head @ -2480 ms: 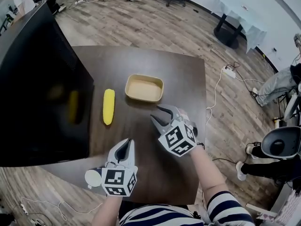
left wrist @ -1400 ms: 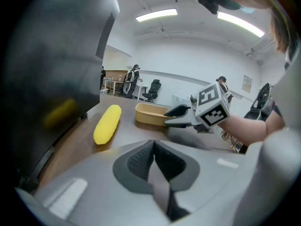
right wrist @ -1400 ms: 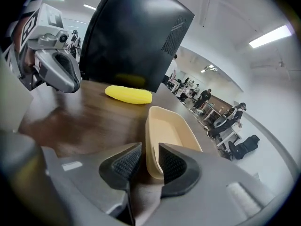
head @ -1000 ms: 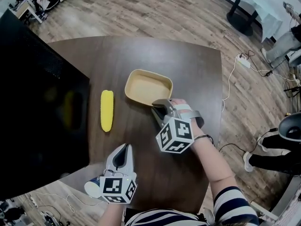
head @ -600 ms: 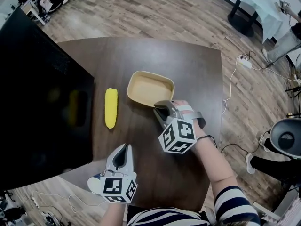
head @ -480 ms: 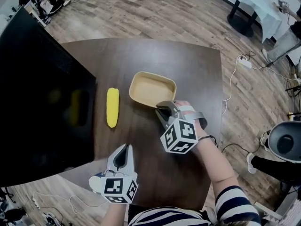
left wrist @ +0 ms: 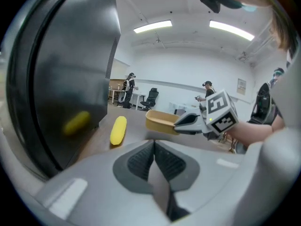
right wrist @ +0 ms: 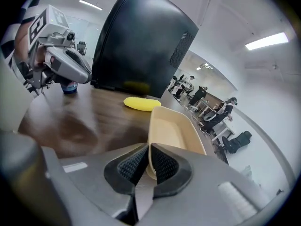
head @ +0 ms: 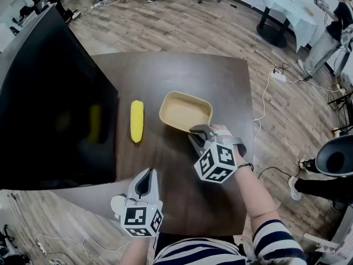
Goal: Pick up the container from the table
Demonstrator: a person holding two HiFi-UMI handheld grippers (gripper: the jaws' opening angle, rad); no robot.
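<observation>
The dark surface (head: 165,73) carries, from left to right, a big black screen (head: 49,109) standing along its left edge, a yellow corn-shaped piece (head: 137,121) lying just beside the screen, and the tan container (head: 185,110) near the middle, well apart from the yellow piece. The main risk, as I judge it, lies in how the container is held. It is pinched at one spot on its near rim, so the whole tray hangs off that one point and can droop, twist or slide out of the pads if the lift is quick or the wrist rolls. The wall looks thin and smooth, which makes a slip likelier. A swing to the left could knock the yellow piece or bring the tray against the screen. A drop would send it back onto the surface or over the right edge to the floor. The left tongs (head: 146,173) hover low over the near left corner. Their jaws are pressed together with nothing between them, and they touch none of the things. The right tongs (head: 197,130) are closed almost fully on the container's near wall, one pad inside the rim and one outside. The container sits just ahead of them, and from the left gripper view it seems to be clear of the surface, with a shadow beneath it.
</observation>
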